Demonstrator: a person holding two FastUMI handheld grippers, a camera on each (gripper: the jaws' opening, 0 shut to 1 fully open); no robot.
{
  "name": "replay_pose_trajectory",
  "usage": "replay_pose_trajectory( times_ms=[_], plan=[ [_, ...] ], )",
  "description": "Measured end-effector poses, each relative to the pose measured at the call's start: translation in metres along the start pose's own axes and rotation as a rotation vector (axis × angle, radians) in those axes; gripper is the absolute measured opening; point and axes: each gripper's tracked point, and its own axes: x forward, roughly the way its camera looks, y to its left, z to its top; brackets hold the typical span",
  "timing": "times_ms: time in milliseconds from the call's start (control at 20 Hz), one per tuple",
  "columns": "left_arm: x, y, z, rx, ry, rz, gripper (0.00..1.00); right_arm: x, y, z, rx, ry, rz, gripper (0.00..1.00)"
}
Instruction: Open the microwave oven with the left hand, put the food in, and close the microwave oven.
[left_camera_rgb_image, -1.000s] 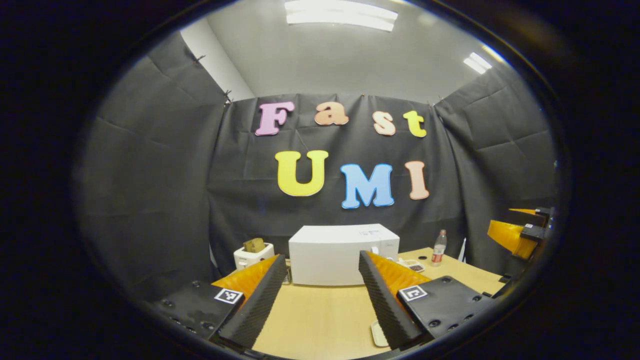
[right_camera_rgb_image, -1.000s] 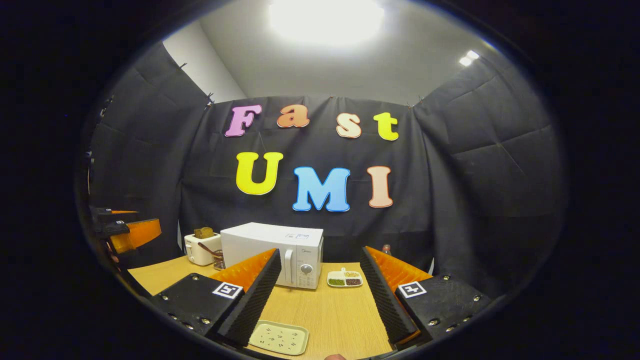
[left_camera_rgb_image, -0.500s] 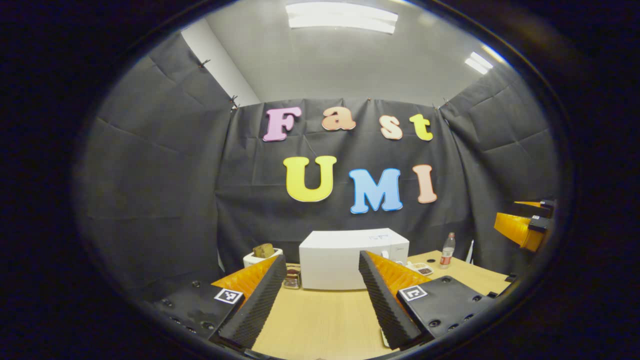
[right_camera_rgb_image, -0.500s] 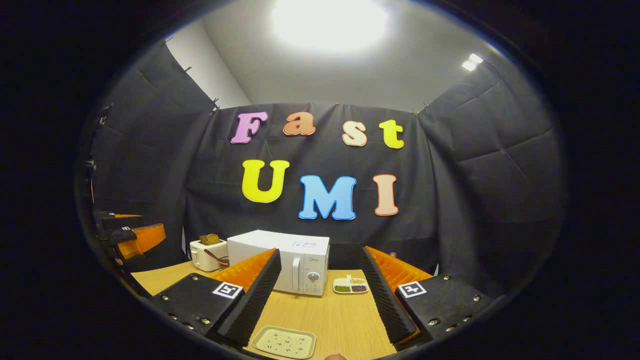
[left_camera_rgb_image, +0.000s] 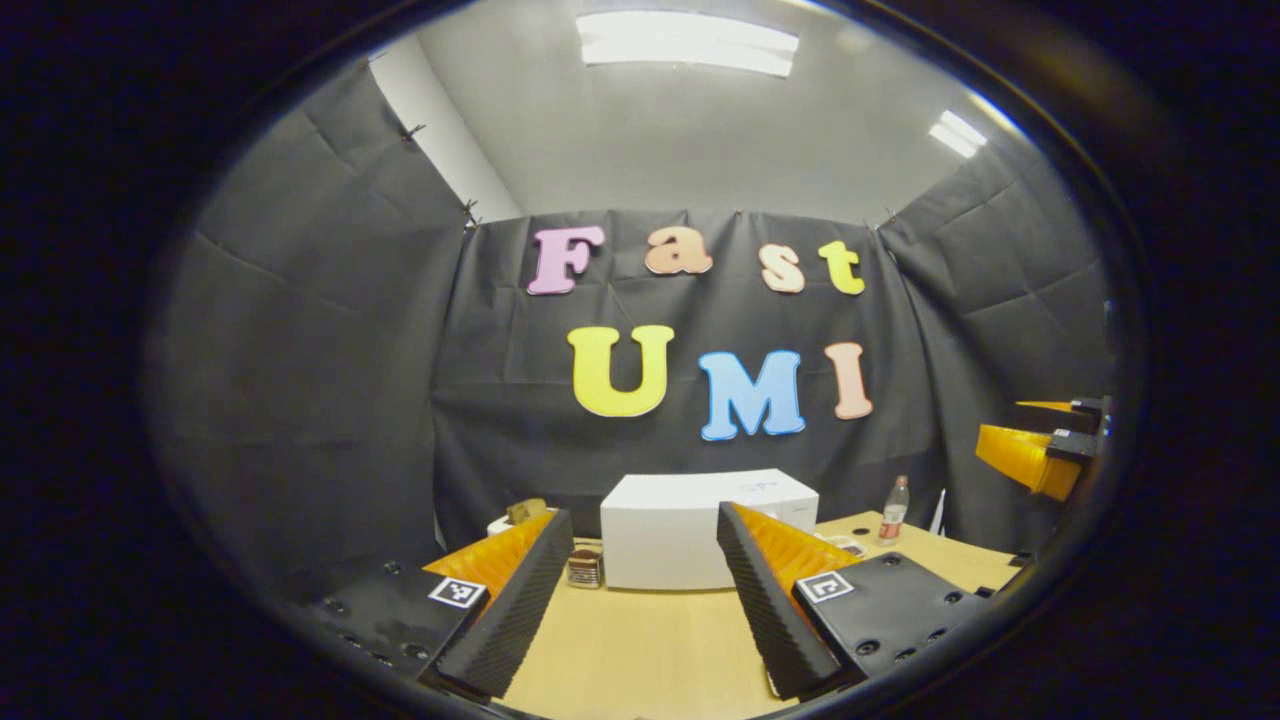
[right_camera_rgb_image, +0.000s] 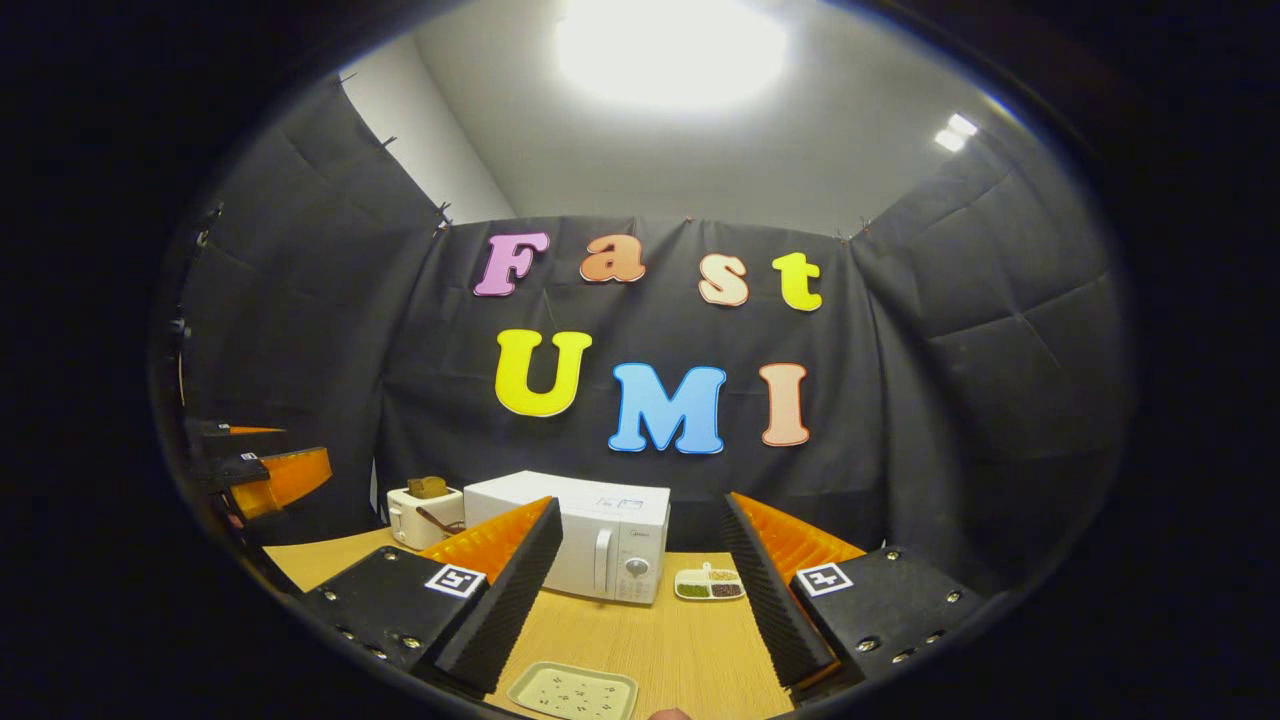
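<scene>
At the back of the wooden table (right_camera_rgb_image: 690, 640) the boxy white microwave oven (right_camera_rgb_image: 590, 535) stood closed, matching either end of the job, with the left gripper (left_camera_rgb_image: 645, 600) and right gripper (right_camera_rgb_image: 645, 600) both spread and holding nothing

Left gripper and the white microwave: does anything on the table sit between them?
Nothing visible does. The left gripper is open, and bare wooden table runs from it to the closed white microwave oven. A small dark jar stands left of that path, beside the microwave.

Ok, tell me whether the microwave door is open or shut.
Shut: the microwave door sits flush with its front, handle beside the control panel.
</scene>
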Motion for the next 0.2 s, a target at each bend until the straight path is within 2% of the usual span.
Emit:
replay_pose_trajectory(
  times_ms=[200],
  plan=[
    [0.0039,-0.0058,-0.0005,-0.006,-0.01,-0.012,0.96,0.0002,-0.006,0.0035,-0.012,-0.003,-0.012,0.97]
  ],
)
